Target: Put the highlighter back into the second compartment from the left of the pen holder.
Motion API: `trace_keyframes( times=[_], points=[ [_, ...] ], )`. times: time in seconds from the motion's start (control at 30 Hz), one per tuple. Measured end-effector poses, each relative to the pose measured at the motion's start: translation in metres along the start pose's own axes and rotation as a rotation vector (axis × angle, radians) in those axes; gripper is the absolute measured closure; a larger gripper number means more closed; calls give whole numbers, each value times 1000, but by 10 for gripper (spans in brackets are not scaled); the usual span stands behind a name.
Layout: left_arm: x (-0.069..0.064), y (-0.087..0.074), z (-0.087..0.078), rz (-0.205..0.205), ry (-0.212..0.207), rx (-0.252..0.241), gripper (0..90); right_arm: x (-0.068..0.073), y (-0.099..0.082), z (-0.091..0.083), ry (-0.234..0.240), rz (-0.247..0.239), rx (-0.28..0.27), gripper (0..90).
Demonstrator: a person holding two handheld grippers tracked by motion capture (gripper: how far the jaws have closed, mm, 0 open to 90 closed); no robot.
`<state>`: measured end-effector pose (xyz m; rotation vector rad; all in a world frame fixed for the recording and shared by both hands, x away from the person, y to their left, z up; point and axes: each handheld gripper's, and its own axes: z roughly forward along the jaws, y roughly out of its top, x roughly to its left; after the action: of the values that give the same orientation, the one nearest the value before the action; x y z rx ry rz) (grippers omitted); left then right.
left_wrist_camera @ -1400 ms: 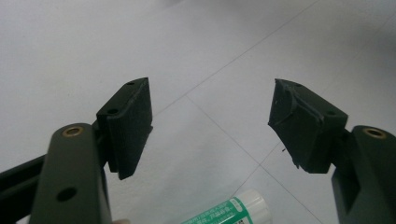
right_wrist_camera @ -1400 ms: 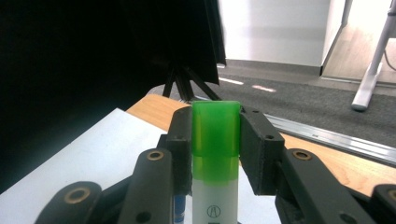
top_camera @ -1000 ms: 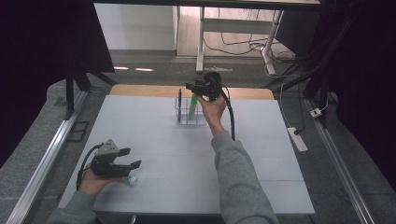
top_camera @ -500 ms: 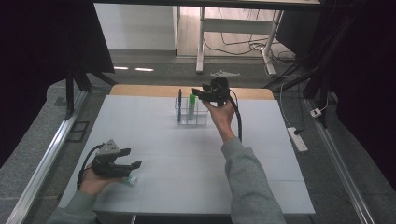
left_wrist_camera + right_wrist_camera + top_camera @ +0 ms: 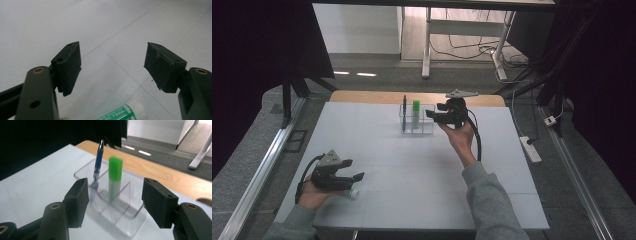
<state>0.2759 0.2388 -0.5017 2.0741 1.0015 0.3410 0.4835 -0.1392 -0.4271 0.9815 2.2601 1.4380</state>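
A clear divided holder (image 5: 418, 126) stands at the far middle of the white table (image 5: 422, 170). In it a blue pen (image 5: 404, 111) and a green-capped marker (image 5: 416, 113) stand upright. My right gripper (image 5: 432, 116) hovers just right of the holder and points at it. Its jaws have just been opening, with nothing between them. The right gripper view looks past my right gripper (image 5: 115, 187) to the pen (image 5: 98, 162), the marker (image 5: 115, 167) and the holder (image 5: 130, 220). My left gripper (image 5: 357, 179) rests open at the near left, just above a white tube with a green label (image 5: 353, 193). The left gripper view shows the left gripper (image 5: 112, 50) over the tube (image 5: 125, 112).
A wooden strip (image 5: 377, 97) runs along the table's far edge. A white power strip (image 5: 530, 149) lies on the floor to the right. A metal rail (image 5: 257, 170) runs along the left side. Table legs and cables stand beyond the far edge.
My right gripper has drawn back to the right from over the holder, with its jaws wider apart. The green-capped marker now stands free in the holder. The left hand has stayed put.
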Motion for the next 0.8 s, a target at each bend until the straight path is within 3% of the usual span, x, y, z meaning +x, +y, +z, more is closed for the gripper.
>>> trace_keyframes(
  times=[0.47,0.63,0.8],
  points=[
    [3,-1,-1,-11,-7,-2,290,20,-39,-44,21,-38,29,354],
    [6,-2,-5,-19,-10,-17,290,26,-51,-63,-7,-69,45,345],
    [8,-2,-7,-24,-11,-26,290,27,-67,-80,-7,-61,76,332]
  ],
)
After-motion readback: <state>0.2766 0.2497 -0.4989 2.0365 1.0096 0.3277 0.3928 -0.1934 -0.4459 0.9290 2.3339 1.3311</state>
